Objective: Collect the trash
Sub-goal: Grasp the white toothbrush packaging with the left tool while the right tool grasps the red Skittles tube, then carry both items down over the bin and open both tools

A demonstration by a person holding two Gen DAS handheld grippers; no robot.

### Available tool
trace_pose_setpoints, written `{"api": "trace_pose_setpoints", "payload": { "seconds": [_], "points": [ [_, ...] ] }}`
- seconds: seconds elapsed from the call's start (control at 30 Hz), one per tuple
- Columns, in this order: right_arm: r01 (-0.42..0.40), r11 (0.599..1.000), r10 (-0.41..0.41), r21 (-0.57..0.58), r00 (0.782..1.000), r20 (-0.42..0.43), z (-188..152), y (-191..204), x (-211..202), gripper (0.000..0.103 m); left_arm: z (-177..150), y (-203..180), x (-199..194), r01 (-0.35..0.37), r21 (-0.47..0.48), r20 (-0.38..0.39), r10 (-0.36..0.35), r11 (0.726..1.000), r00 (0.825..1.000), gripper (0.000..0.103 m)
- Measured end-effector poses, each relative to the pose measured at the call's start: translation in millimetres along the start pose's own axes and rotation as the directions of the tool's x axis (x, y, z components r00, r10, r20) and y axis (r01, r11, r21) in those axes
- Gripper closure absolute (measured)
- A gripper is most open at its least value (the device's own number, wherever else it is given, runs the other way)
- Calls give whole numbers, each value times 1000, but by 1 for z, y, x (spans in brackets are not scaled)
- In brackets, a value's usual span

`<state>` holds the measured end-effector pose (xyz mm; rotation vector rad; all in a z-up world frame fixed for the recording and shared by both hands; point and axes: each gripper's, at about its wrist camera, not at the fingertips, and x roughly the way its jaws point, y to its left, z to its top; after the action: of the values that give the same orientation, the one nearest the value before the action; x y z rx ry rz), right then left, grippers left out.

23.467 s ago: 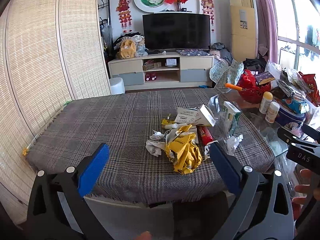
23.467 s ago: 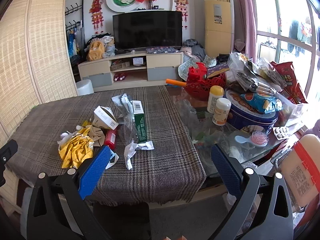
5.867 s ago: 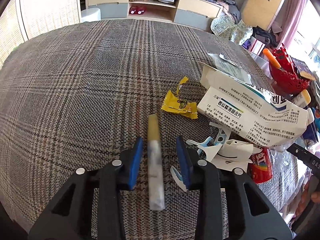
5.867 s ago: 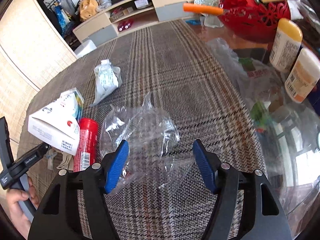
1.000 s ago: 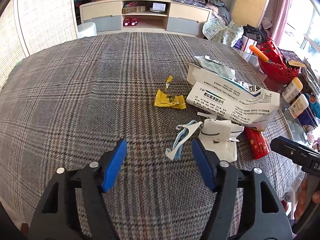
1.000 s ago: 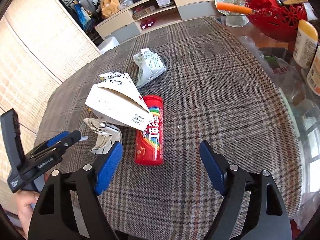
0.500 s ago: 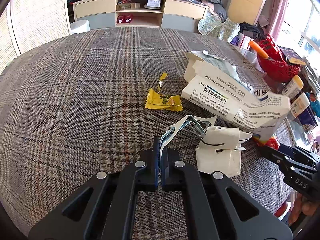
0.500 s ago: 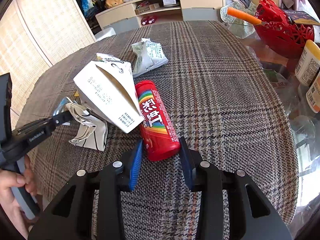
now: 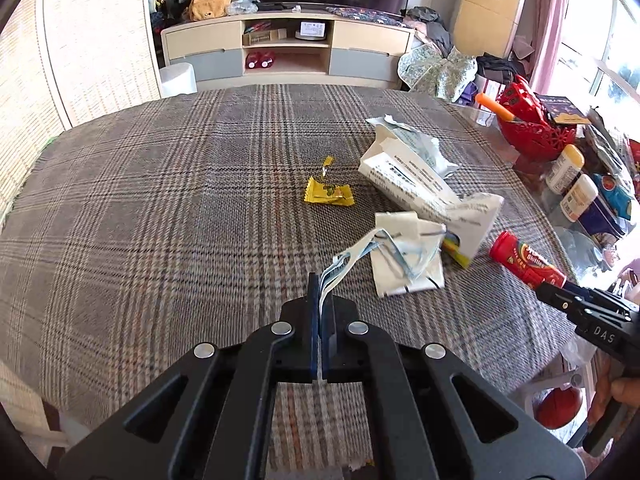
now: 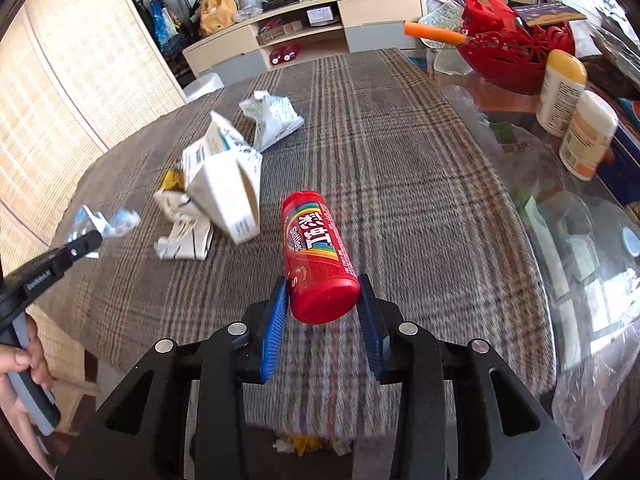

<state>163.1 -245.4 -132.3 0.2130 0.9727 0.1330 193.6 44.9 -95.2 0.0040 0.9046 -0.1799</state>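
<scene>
My left gripper [image 9: 319, 284] is shut on a thin blue-and-white wrapper [image 9: 352, 254], lifted above the plaid tablecloth [image 9: 180, 200]; it also shows in the right wrist view [image 10: 106, 224]. My right gripper [image 10: 324, 294] is shut on a red Skittles tube [image 10: 318, 252], held above the cloth; the tube also shows in the left wrist view [image 9: 526, 264]. On the cloth lie a crumpled white paper [image 9: 408, 256], a torn white medicine box [image 9: 424, 188], a yellow candy wrapper [image 9: 329, 195] and a crumpled foil packet [image 10: 274, 118].
A glass table part [image 10: 560, 208] at the right holds two white bottles [image 10: 588, 136], a red basket [image 10: 516, 52] and plastic bags. A TV cabinet [image 9: 288, 52] stands behind. A woven screen [image 9: 80, 40] stands at the left.
My left gripper has lifted the blue-and-white wrapper off the cloth. My right gripper has lifted the red tube and drawn it back from the white box.
</scene>
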Motion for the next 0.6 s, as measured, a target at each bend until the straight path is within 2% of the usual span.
{"api": "trace_pose_setpoints", "payload": {
  "seconds": [0.33, 0.6],
  "points": [
    [-52, 999, 52, 10, 999, 15, -51, 4, -41, 68, -73, -20, -47, 66, -29, -6, -66, 997, 998, 103],
    [-77, 997, 77, -1, 996, 40, -91, 5, -73, 68, -129, -40, -67, 100, -15, -32, -101, 995, 994, 103]
  ]
}}
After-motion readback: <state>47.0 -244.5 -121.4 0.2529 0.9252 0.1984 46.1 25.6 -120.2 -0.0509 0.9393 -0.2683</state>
